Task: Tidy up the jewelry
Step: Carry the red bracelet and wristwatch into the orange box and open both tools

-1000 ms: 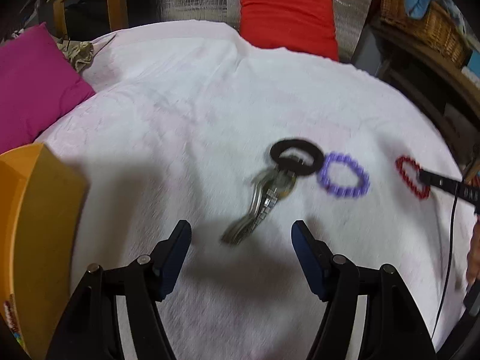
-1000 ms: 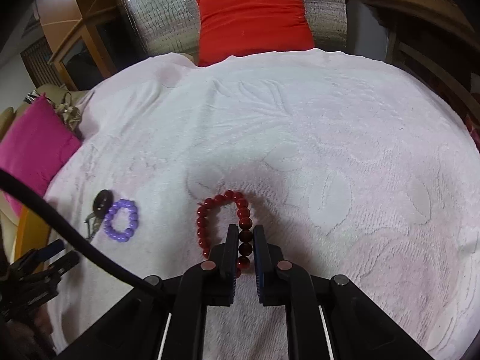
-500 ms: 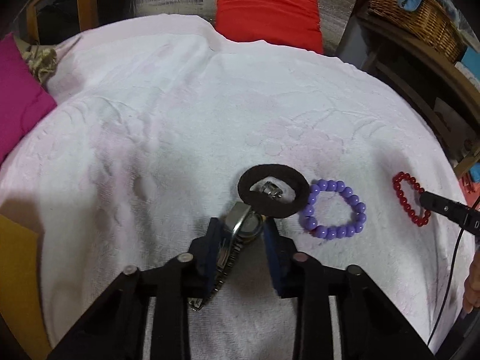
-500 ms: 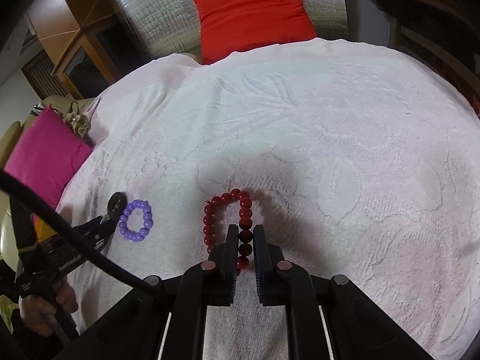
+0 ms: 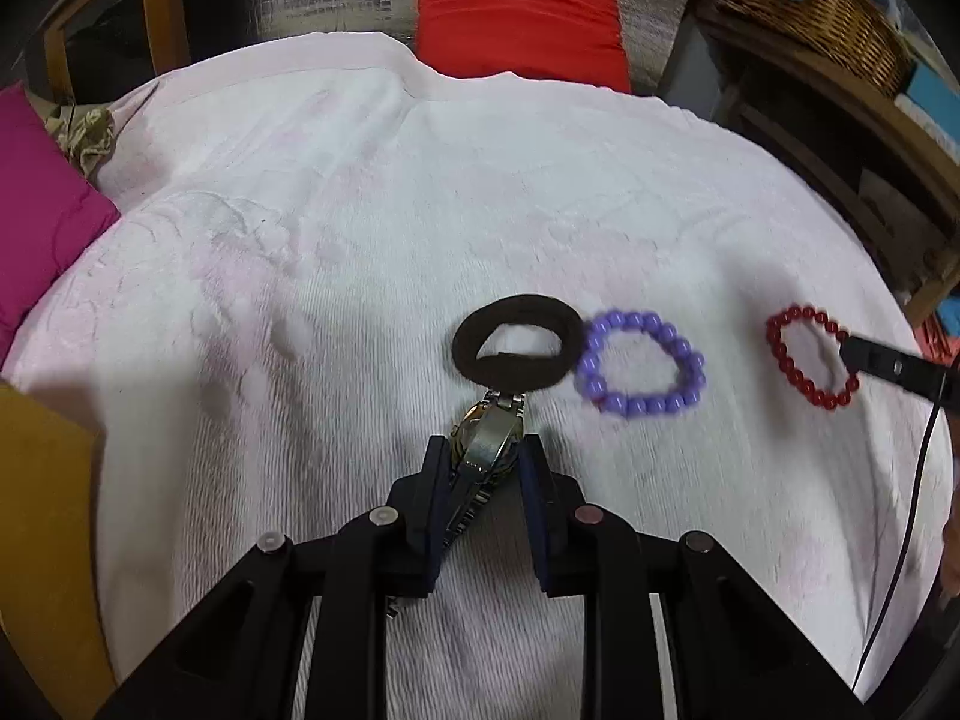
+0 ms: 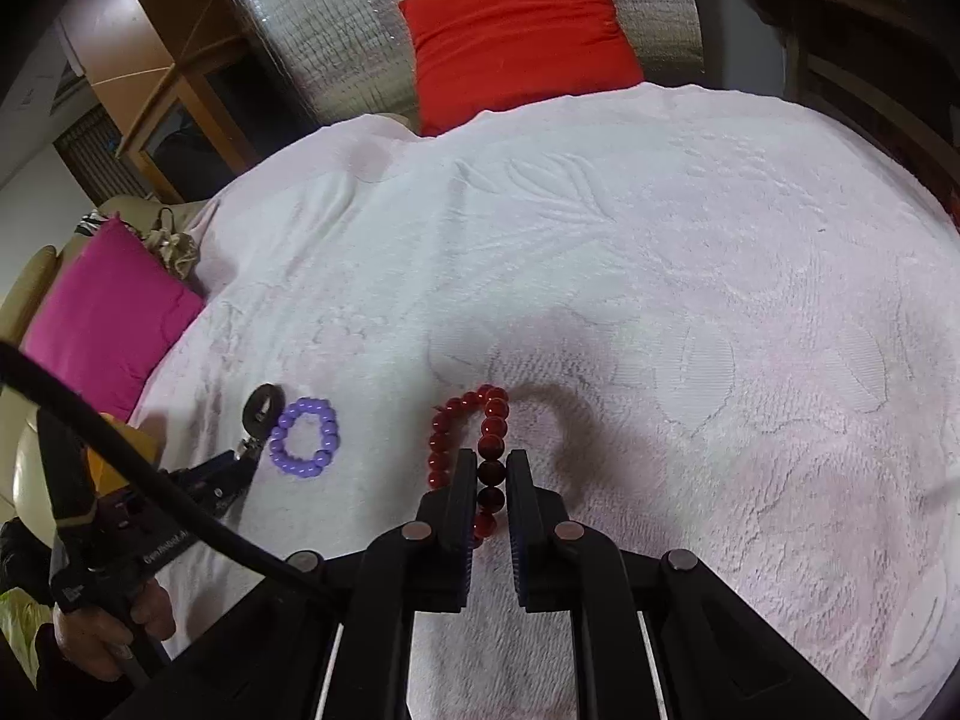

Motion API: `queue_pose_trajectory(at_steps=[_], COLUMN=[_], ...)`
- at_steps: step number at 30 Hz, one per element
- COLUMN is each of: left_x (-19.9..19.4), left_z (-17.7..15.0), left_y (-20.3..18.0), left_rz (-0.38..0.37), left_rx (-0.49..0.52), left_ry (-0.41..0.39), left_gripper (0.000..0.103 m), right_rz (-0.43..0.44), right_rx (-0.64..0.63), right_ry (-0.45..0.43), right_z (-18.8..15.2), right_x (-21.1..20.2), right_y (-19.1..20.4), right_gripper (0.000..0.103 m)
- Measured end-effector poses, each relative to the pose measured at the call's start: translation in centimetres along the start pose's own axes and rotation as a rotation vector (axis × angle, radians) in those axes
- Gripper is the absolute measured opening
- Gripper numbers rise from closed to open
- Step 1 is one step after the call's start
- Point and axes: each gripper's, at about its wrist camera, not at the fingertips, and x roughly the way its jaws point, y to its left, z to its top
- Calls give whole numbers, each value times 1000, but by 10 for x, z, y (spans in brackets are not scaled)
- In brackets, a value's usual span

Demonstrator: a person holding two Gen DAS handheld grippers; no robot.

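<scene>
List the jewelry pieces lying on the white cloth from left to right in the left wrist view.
Watch → black hair tie → purple bead bracelet → red bead bracelet.

A silver metal-link wristwatch (image 5: 489, 441) lies on the pale pink bedspread (image 5: 360, 210), its case tipped on edge and its band trailing back toward the camera. The far end of its band runs under a dark brown hair tie (image 5: 519, 351), a thick fabric loop lying flat. Just to the right, touching the tie's rim, lies a purple bead bracelet (image 5: 639, 363), a closed ring of round glossy beads. Well apart to the right is a red bead bracelet (image 6: 474, 450) of dark round beads, squeezed into a long narrow loop, one side raised off the cloth.
</scene>
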Motion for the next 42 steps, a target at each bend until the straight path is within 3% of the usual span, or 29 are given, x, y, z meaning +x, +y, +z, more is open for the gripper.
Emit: queue_pose_trajectory(at_steps=[21, 28, 42], left_x=[-64, -94, -180], left_z=[-64, -79, -95], left_y=[-16, -11, 17], left_rz=[15, 36, 106], left_rx=[-10, -45, -98], left_ry=[-37, -82, -201], left_gripper=[24, 24, 24], right_rz=[78, 144, 349], right_rx=[-16, -1, -9], right_ry=[38, 45, 19], right_z=[-29, -37, -50], right_x=[-22, -31, -53], right_y=[5, 13, 68], right_gripper=[11, 11, 11])
